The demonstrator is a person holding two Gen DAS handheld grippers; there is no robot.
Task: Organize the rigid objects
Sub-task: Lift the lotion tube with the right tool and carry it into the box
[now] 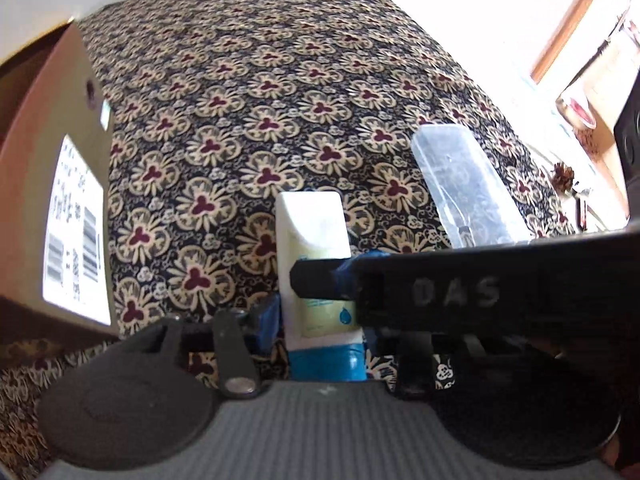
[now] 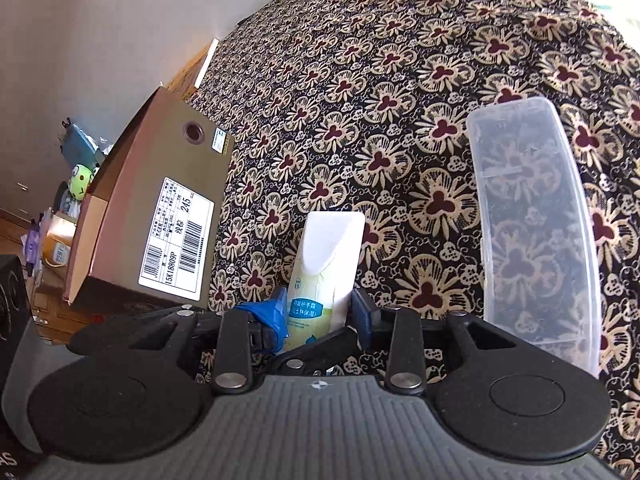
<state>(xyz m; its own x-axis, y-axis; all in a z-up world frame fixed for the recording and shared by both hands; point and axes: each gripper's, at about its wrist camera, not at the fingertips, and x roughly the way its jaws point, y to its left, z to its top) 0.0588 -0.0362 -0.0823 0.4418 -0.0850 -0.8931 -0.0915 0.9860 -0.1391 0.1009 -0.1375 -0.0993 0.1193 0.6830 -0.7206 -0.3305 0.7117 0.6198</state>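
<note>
Both grippers clamp one hand cream tube (image 2: 320, 280) | left gripper (image 1: 316, 304), right gripper (image 2: 320, 316): apparent handover | clear box (image 2: 536, 232) at 2 o'clock

Floral-patterned bedspread (image 2: 400, 80), pale wall (image 2: 100, 20), bright window light right.

Both wrist views look forward and downward along their tool fingers, close over a floral-patterned bed (image 1: 240, 100). Shared by both: white tube (image 1: 314, 240) (image 2: 328, 264) near centre, clear plastic case (image 1: 464, 184) (image 2: 536, 232) to the right, cardboard box (image 1: 52, 184) (image 2: 160, 216) to the left.
</note>
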